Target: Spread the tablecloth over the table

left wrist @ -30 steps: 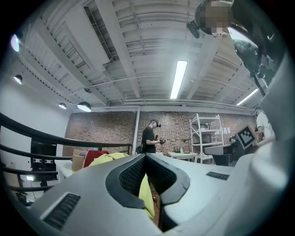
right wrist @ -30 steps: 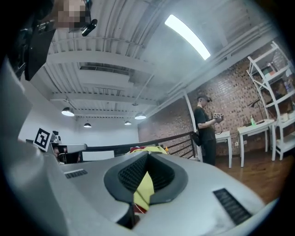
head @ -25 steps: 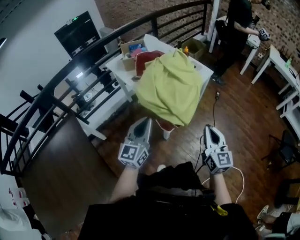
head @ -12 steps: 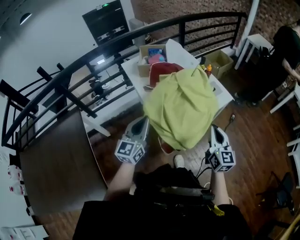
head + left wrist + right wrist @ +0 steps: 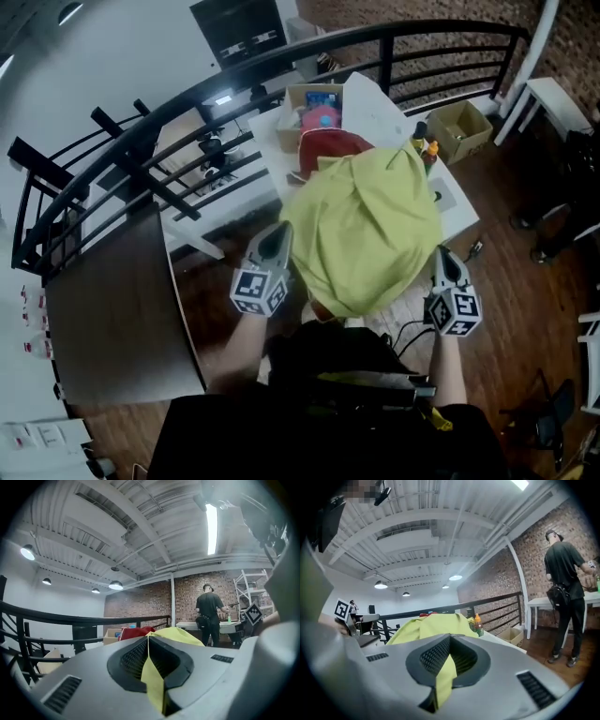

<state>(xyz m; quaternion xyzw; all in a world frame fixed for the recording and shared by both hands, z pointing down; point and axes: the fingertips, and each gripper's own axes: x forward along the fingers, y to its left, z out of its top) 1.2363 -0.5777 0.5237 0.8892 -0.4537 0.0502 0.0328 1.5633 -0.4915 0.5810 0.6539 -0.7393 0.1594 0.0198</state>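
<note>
- The black railing (image 5: 187,103) curves round beyond both claws, past the counter's far side.
- The white counter (image 5: 457,208) lies ahead of your claws.
- The yellow-green tablecloth (image 5: 361,225) hangs bunched between the two claws and hides the near part of the counter.
- A cardboard box (image 5: 302,101) and a red bundle (image 5: 333,148) sit on the counter beyond the tablecloth, taking up its surface.
- Your left claw (image 5: 278,230) is clamped tight on a fold of the tablecloth, and your right claw (image 5: 441,251) pinches another.
- An orange-capped bottle (image 5: 429,150) stands ahead of the right claw.
</note>
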